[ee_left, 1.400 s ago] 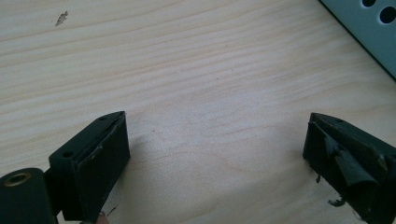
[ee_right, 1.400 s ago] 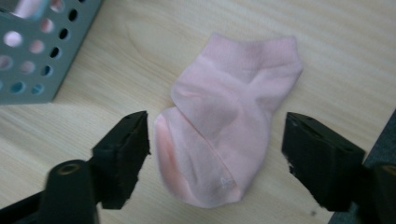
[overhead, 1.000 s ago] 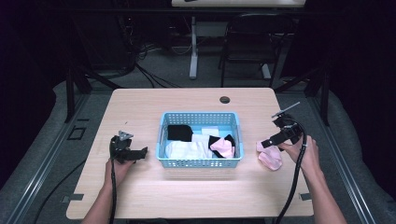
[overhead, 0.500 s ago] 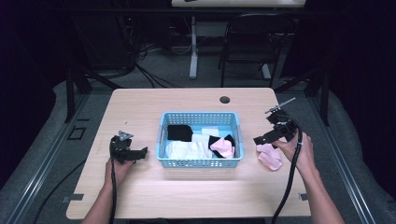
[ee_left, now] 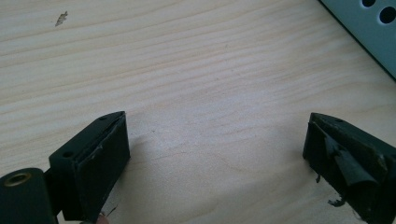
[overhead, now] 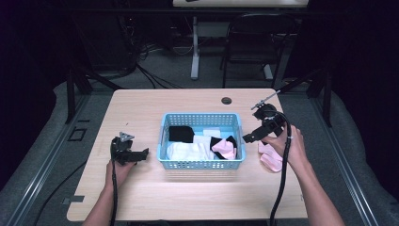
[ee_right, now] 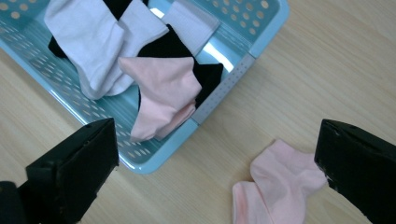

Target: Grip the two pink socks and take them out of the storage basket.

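Observation:
A light blue basket [overhead: 202,163] stands mid-table and holds white, black and pink socks [overhead: 223,148]. Another pink sock [overhead: 270,157] lies on the wood to the basket's right. My right gripper [overhead: 248,137] hovers open above the basket's right rim, its jaws wide apart with nothing between them. In the right gripper view the basket [ee_right: 223,91], the pink sock inside it [ee_right: 164,88] and the loose pink sock [ee_right: 275,186] lie below the jaws. My left gripper [overhead: 141,154] rests open on the table left of the basket, over bare wood [ee_left: 210,116].
A small dark grommet [overhead: 227,100] sits near the table's far edge. Chairs, stands and cables crowd the dark floor beyond the table. The basket's corner [ee_left: 369,28] shows at the top right of the left gripper view.
My right gripper has lifted away from the loose pink sock and moved left toward the basket's right rim. The left gripper has stayed put.

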